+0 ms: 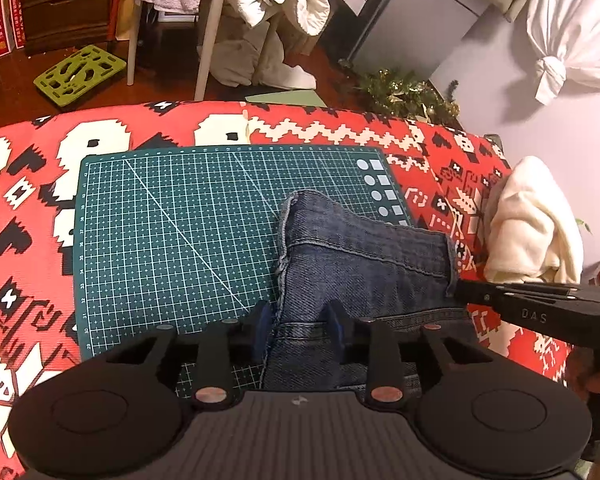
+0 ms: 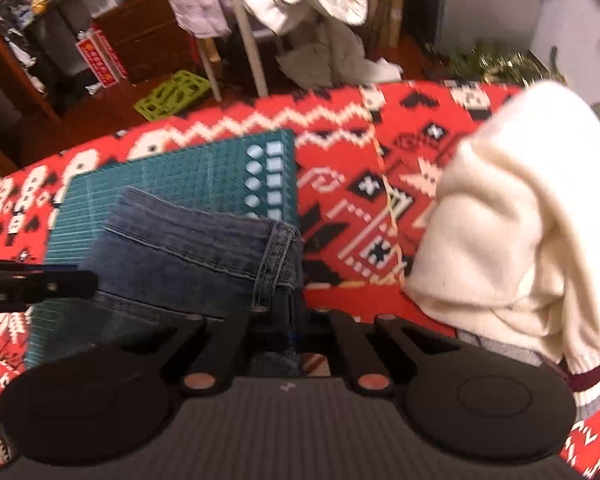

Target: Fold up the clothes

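- Two grippers are on the jeans point(image 1: 364, 264), which lie folded on the green cutting mat point(image 1: 172, 232) at the centre of both views.
- From my left wrist view, the left gripper point(image 1: 300, 330) is partly spread, its blue pads point(image 1: 265, 316) standing either side of the denim's near left edge; I cannot tell whether they press on it.
- The right gripper point(image 1: 460, 290) reaches in from the right edge of that frame, its tip at the hem on the jeans' right side.
- In my blurred right wrist view, the right gripper point(image 2: 290, 320) is pressed together, pinching the denim's seamed right edge at lower centre.
- A cream garment point(image 2: 512, 232) is heaped at the right, on the red patterned cloth point(image 2: 340, 184).
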### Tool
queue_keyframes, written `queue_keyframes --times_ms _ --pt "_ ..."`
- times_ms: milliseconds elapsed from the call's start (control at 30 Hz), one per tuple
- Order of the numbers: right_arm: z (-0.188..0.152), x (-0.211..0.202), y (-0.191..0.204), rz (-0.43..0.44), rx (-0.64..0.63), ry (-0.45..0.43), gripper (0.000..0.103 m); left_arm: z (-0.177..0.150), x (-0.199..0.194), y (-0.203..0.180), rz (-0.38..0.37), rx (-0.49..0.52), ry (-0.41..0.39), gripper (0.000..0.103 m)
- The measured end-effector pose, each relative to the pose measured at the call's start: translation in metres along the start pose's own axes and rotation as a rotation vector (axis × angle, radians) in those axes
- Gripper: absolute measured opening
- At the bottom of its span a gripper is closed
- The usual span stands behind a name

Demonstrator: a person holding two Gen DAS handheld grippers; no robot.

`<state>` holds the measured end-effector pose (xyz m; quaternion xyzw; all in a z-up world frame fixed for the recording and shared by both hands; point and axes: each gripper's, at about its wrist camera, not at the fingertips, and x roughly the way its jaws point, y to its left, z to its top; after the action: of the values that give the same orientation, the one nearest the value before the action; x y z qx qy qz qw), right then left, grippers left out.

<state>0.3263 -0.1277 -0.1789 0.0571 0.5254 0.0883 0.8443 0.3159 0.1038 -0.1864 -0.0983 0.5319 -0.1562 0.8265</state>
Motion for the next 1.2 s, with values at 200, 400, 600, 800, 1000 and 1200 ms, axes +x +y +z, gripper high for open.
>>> queue_keyframes --times_ms 200,400,600,800,1000,1200 --pt "-0.007 -0.005 -0.010 0.020 0.064 -0.015 0.018 0.000 -0.016 0.006 0.003 -0.019 -0.026 0.035" --pt "-0.024 -0.058 -0.019 0.047 0.080 -0.051 0.023 -0.013 -0.060 0.002 -0.019 0.013 -0.044 0.034" --pt "-0.083 -0.109 -0.019 0.041 0.111 0.020 0.028 -0.056 -0.100 -0.010 -0.024 0.056 0.006 0.032" --pt "-0.160 -0.132 -0.016 0.007 0.161 0.139 0.028 -0.117 -0.107 -0.021 -0.015 0.068 0.101 0.031" --pt "-0.204 -0.123 -0.013 0.004 0.227 0.186 0.028 -0.159 -0.095 -0.021 0.022 0.115 0.164 0.025" --pt "-0.219 -0.111 -0.022 0.061 0.339 0.200 0.019 -0.176 -0.093 -0.006 0.044 0.158 0.192 0.023"
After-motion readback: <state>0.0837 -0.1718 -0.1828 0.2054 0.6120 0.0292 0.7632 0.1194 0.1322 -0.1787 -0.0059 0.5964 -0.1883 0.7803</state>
